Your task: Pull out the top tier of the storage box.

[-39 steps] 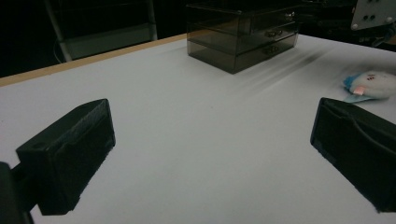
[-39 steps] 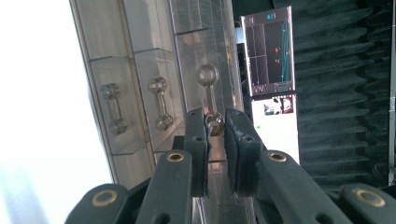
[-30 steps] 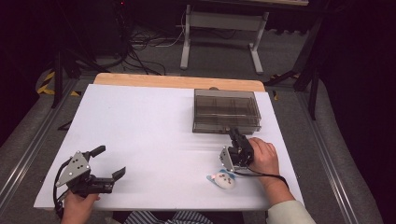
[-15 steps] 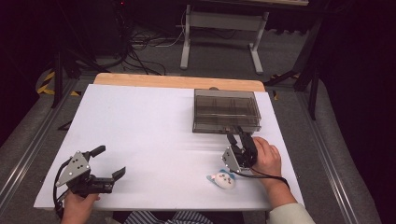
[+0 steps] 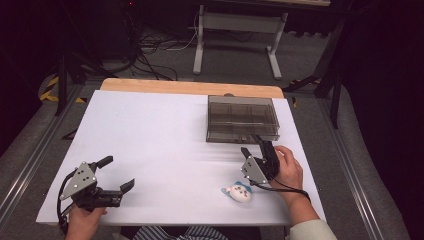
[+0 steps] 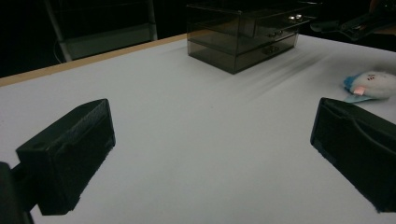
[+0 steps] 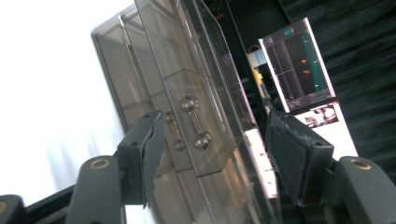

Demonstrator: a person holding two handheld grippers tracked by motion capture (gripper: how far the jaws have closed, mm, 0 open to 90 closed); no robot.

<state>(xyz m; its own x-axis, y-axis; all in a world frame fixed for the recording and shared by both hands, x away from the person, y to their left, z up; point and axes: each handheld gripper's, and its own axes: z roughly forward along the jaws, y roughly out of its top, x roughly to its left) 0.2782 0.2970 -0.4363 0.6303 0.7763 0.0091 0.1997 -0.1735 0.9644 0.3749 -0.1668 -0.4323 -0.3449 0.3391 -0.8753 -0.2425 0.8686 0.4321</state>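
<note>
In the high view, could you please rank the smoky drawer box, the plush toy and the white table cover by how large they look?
1. white table cover, by far the largest.
2. smoky drawer box.
3. plush toy, the smallest, though it lies nearer the camera.

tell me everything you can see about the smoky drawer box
The drawer box looks like smoky see-through plastic, low and rectangular, with a flat top and inner dividers showing through. Its front holds small drawers with metal bar handles, all shut as far as shows. It stands upright on the white table, far right. The right claw, jaws just opening, points at a handle without touching it.
</note>
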